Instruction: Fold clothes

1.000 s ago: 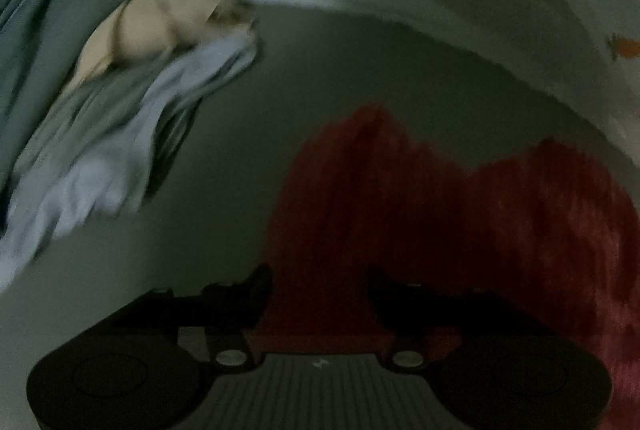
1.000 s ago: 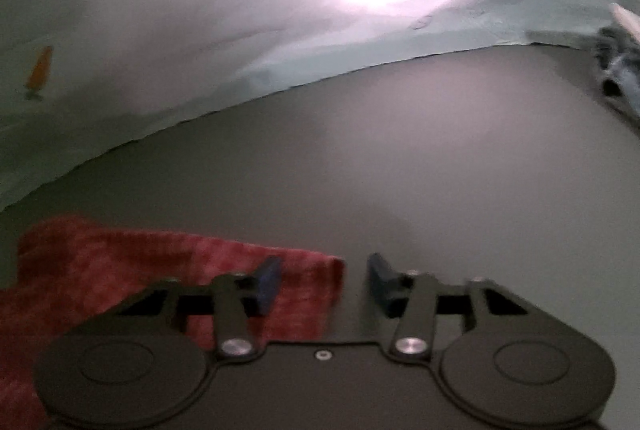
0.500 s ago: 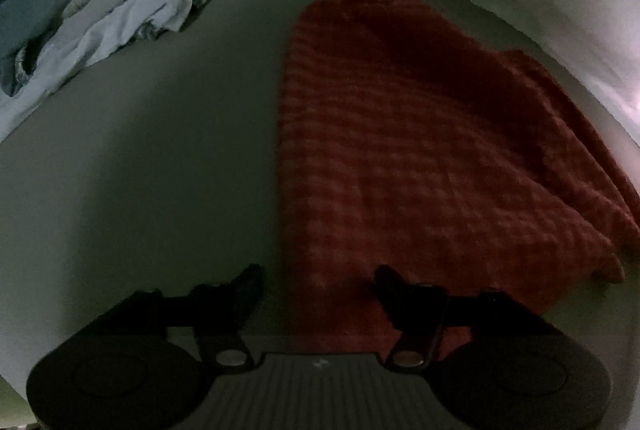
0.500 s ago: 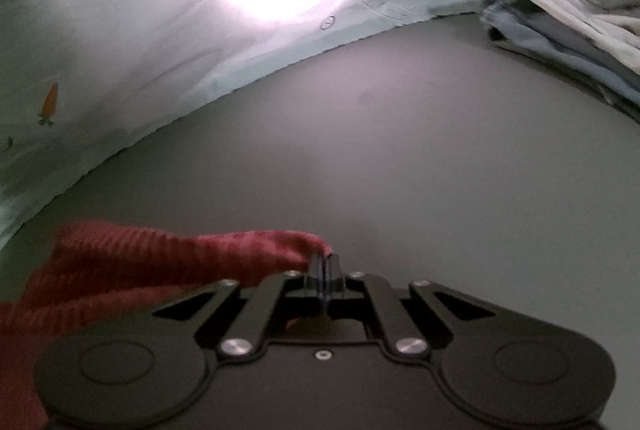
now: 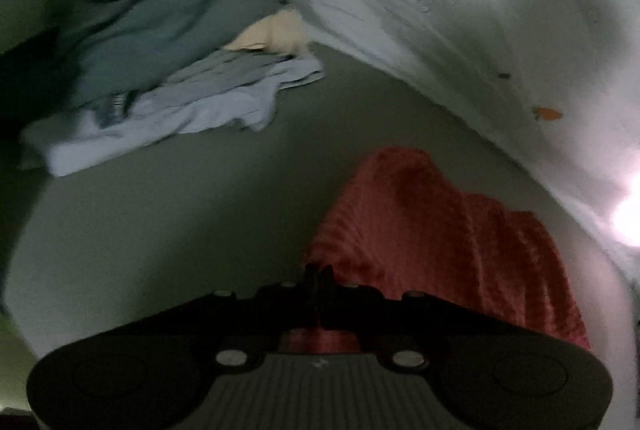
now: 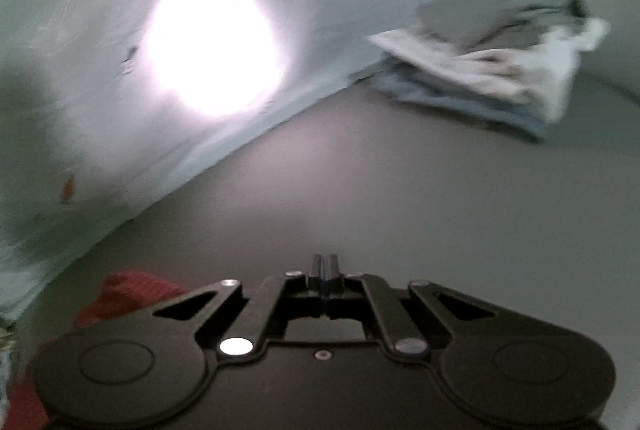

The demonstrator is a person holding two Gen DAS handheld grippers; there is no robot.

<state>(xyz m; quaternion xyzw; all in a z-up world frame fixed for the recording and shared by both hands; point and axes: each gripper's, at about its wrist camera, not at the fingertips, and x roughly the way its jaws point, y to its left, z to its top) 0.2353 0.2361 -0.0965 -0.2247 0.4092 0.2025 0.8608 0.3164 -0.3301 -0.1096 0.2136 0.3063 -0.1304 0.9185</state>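
Left claw (image 5: pixel 319 272): one, fingers pressed together, clamped on the near edge of the red cloth (image 5: pixel 436 230); a strip of red shows under the closed fingers.

Right claw (image 6: pixel 325 264): one, fingers pressed together. Red cloth (image 6: pixel 132 290) shows behind its left linkage and under the body; the pinch point itself is hidden, so whether fabric sits between the fingers cannot be told from this view.

Red cloth: one, textured weave. In the left view it runs from the clamped fingers forward and to the right, bunched in ridges over the grey surface (image 5: pixel 200 222).

Grey surface: one, matte, beneath both claws.

Clothes pile, left view (image 5: pixel 172 41): one heap, ahead and to the left of the left claw, well apart from it. Layers counted: one dark grey-blue piece on top, one cream piece at its right edge, one pale blue piece at the bottom.

Clothes pile, right view (image 6: pixel 500 69): one stack, ahead and to the right of the right claw, well apart; grey on top, white patterned below, pale blue lowest. Blurred.

Pale backdrop sheet (image 6: pixel 100 101): one, with small orange motifs; three countable in the left view, four in the right.

Bright light spot (image 6: pixel 214 47): one, on the sheet ahead-left of the right claw.
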